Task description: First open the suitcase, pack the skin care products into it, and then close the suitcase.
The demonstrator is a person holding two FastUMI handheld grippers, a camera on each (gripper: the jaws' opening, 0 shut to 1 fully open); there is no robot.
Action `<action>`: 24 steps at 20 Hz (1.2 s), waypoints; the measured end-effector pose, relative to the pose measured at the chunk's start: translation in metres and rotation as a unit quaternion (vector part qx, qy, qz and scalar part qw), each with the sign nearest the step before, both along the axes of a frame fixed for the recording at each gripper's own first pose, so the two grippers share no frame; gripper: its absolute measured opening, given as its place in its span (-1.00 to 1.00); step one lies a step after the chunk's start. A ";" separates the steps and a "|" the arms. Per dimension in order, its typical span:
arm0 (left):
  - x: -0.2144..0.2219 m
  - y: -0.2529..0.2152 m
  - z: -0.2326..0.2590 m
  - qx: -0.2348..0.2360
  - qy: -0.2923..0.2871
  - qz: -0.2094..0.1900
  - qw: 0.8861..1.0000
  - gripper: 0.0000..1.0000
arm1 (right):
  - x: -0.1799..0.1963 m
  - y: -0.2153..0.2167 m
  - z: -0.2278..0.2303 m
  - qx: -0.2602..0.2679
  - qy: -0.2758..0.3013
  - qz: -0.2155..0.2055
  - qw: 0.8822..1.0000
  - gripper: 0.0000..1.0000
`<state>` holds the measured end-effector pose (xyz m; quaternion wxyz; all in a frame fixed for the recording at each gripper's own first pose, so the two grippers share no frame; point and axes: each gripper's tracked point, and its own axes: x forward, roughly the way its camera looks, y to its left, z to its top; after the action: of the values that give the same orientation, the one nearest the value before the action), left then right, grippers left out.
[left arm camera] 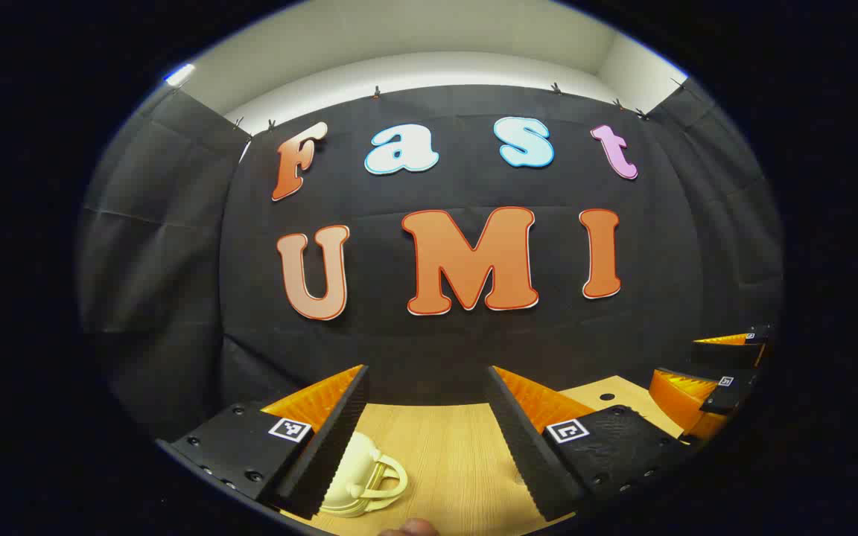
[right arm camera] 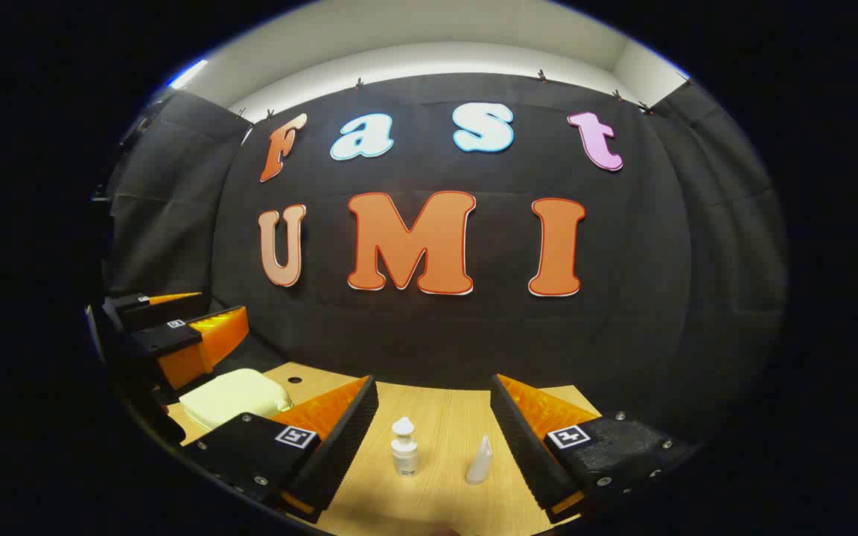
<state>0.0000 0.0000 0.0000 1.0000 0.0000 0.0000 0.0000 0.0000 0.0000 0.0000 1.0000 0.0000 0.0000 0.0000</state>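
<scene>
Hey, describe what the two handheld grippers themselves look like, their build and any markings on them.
Each gripper has two wedge-shaped fingers with ribbed, sawtooth inner faces. The left gripper and right gripper both carry dark blocks with small screws behind the fingers, each topped by a square black-and-white tag. Seen from the other's camera, each has a bulkier rounded body with similar tags. No cables or sleeves are visible.

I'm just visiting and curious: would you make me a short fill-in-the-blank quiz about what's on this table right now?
1. The small pale cream suitcase lies with its lid ____.
2. Both the white pump bottle and the white pointed tube stand ____ on the light wooden table.
3. The right gripper has its jaws ____, holding nothing.
4. In the right gripper view, the pump bottle stands to the ____ of the tube.

Missing words: closed; upright; open; left
</scene>
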 end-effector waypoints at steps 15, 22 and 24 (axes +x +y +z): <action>0.026 0.000 0.003 -0.003 -0.020 -0.024 1.000 0.96 | 0.008 -0.004 0.019 -0.025 -0.021 -0.042 0.999 0.94; 0.035 0.011 0.000 0.007 -0.016 -0.032 0.999 0.96 | 0.007 -0.006 0.022 -0.033 -0.032 -0.051 0.998 0.94; 0.037 0.015 0.002 0.023 -0.020 -0.037 0.999 0.97 | 0.009 -0.010 0.024 -0.035 -0.037 -0.055 0.997 0.87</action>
<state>0.0365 0.0154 0.0016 0.9989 0.0228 -0.0200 -0.0367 0.0091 -0.0099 0.0244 0.9972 -0.0353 -0.0369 -0.0553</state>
